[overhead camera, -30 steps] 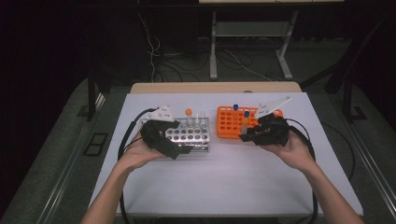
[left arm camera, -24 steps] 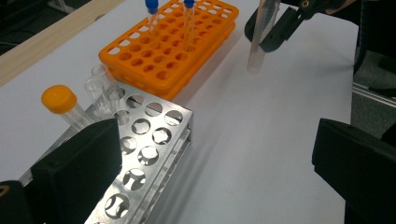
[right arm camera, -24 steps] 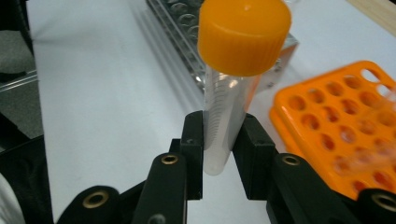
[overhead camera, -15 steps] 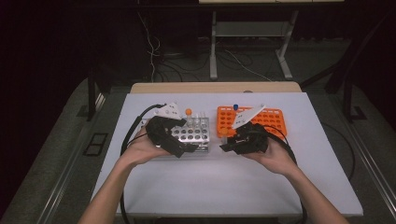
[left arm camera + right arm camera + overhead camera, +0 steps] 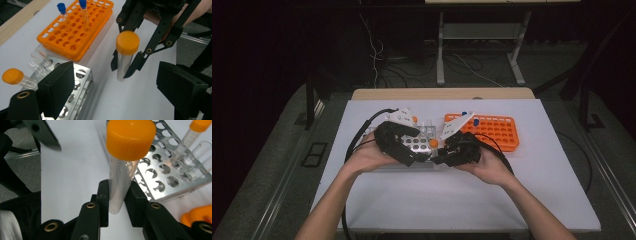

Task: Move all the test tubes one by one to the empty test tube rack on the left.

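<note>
A clear tube with an orange cap (image 5: 130,138) stands upright in my right gripper (image 5: 117,192), whose jaws are shut on its lower body. In the left gripper view the same tube (image 5: 127,43) hangs just above the white table, beside the metal rack (image 5: 77,85). My left gripper (image 5: 120,95) faces it. Its jaws have just been closing but stand wide apart, with the tube ahead of the gap and untouched by the pads. In the high view the two grippers meet at the metal rack's right end (image 5: 424,134), the left gripper (image 5: 414,157) beside the right gripper (image 5: 438,154).
An orange rack (image 5: 75,30) holding two blue-capped tubes (image 5: 61,7) lies behind the metal rack. Another orange-capped tube (image 5: 12,76) leans in the metal rack with some uncapped ones. Cables trail across the white table (image 5: 462,200); its near half is bare.
My right hand has carried the orange-capped tube leftward, from the orange rack to the metal rack's right end, close to the left gripper. The left hand has shifted slightly.
</note>
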Demonstrator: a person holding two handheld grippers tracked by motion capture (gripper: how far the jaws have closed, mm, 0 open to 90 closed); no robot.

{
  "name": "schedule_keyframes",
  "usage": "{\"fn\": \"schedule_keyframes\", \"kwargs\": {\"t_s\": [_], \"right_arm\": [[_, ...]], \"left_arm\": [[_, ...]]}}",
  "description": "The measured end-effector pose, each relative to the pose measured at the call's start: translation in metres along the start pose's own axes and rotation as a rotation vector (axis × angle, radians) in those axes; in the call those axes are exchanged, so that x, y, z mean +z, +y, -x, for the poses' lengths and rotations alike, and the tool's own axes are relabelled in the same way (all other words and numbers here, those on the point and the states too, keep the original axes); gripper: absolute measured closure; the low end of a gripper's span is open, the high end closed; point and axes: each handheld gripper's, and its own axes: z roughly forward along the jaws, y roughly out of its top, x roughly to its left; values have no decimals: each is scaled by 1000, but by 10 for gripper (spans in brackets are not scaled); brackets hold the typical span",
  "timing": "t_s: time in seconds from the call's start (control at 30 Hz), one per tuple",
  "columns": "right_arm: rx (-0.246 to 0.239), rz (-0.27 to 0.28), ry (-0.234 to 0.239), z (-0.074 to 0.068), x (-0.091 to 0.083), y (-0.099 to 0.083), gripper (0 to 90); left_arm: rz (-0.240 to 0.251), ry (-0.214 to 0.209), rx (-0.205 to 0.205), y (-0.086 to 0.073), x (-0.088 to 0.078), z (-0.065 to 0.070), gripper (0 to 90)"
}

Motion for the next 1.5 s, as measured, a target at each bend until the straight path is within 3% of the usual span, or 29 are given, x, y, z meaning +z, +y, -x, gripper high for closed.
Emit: {"fn": "schedule_keyframes", "kwargs": {"t_s": [0.33, 0.6, 0.77, 1.23, 1.33, 1.47, 1.5], "right_arm": [[-28, 8, 30, -5, 8, 17, 736], [-26, 21, 41, -5, 14, 27, 734], [-21, 32, 51, -4, 17, 28, 726], [32, 86, -34, 6, -4, 22, 338], [49, 92, -51, 7, -7, 20, 160], [53, 75, -54, 7, -10, 17, 80], [53, 77, -51, 8, -11, 16, 0]], "left_arm": [[-28, -38, 24, 8, -1, -1, 329], [-39, -16, 26, 6, -4, -6, 656], [-39, -21, 20, 5, -7, -7, 682], [-26, 53, -4, 3, -28, -25, 684], [-25, 68, -8, 4, -32, -30, 684], [-18, 92, -14, 5, -36, -39, 684], [-21, 97, -12, 5, -36, -41, 684]]}}
